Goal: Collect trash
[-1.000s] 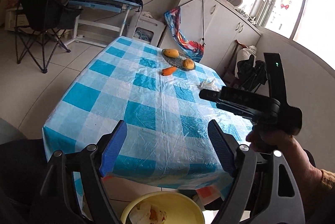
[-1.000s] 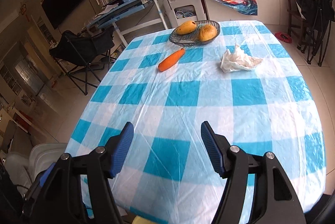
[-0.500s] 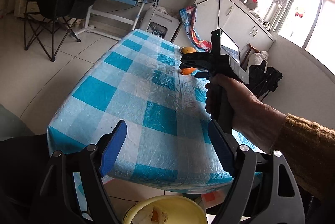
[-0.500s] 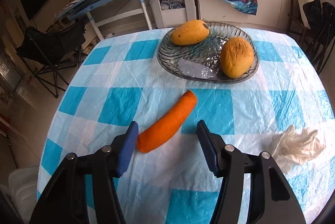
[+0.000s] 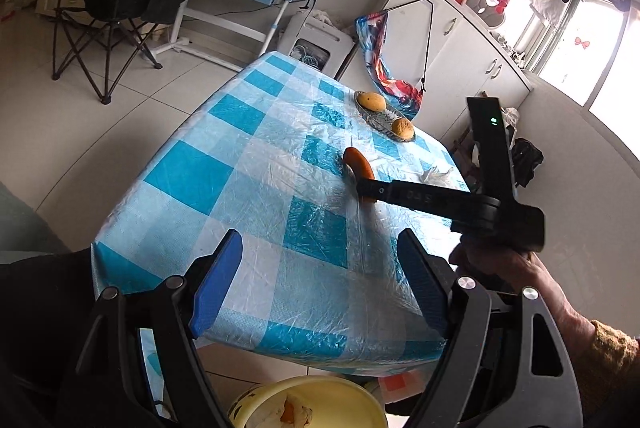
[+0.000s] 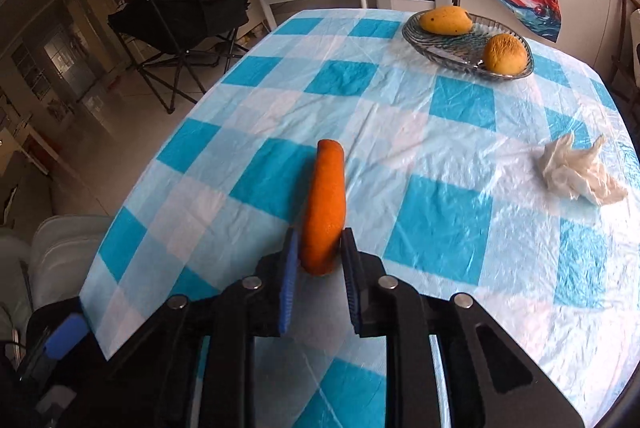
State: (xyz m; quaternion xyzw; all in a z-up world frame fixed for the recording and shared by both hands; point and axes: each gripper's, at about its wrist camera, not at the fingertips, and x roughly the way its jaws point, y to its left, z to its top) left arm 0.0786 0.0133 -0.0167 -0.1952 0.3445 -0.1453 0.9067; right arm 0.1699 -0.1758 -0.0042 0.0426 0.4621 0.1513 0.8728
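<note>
Right wrist view: right gripper (image 6: 319, 260) closing on carrot's (image 6: 325, 206) tip, likely to slip; left gripper (image 5: 318, 284) open, empty.

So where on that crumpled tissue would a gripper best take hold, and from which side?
Grip the crumpled tissue across its bunched middle, coming down from above. It lies loose on the tablecloth, apart from the carrot and glass dish, so nothing blocks that approach. Its thin peaks would probably slip or tear; the thick centre gives the pads more to pinch.
</note>
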